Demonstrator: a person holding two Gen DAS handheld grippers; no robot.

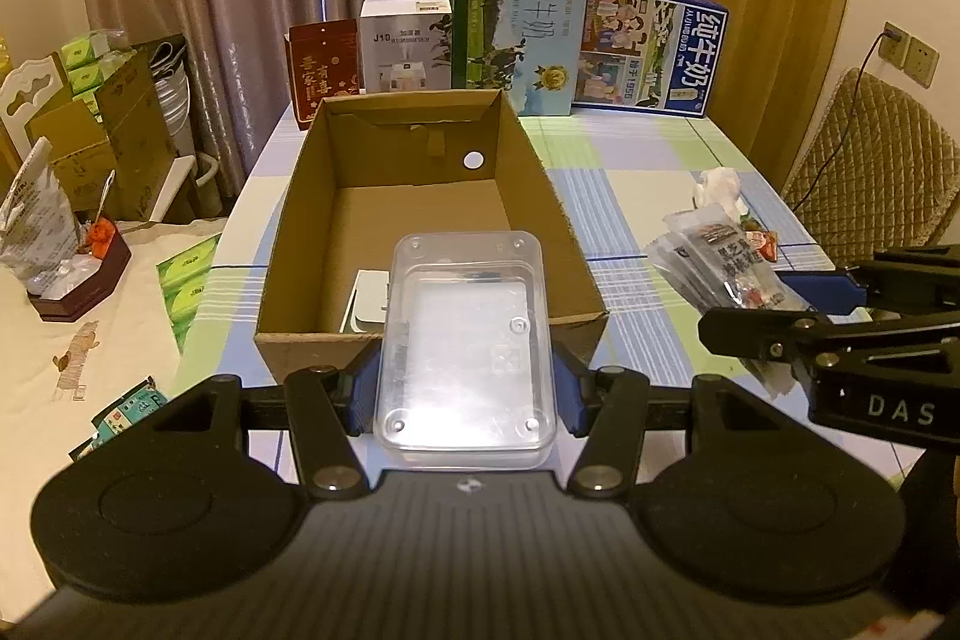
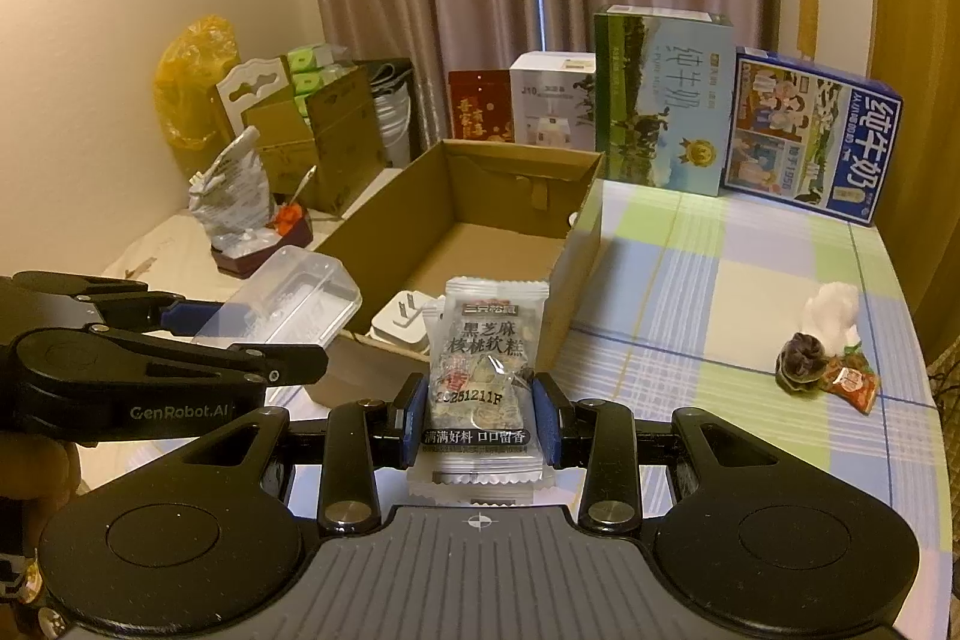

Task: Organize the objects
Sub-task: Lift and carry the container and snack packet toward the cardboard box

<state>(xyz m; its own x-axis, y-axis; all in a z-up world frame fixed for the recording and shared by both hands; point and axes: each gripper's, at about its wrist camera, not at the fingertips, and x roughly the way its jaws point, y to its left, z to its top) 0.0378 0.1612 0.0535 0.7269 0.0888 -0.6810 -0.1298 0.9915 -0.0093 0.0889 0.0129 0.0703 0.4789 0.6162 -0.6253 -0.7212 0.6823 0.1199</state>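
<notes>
The checked counter (image 1: 630, 172) carries an open cardboard box (image 1: 420, 196) at its left side, with a white plug adapter (image 2: 399, 322) lying in its near corner. The left gripper (image 1: 465, 388) has its fingers clamped on a clear plastic container (image 1: 465, 340), held over the box's near edge. To its right, the right gripper (image 2: 480, 415) has its fingers clamped on snack packets (image 2: 486, 370), near the box's near right corner.

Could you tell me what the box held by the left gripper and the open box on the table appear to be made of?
The clear box looks like glossy rigid plastic: the table shows through it and it glints. The open box looks like matte brown corrugated cardboard, with folded flaps and raw edges.
</notes>
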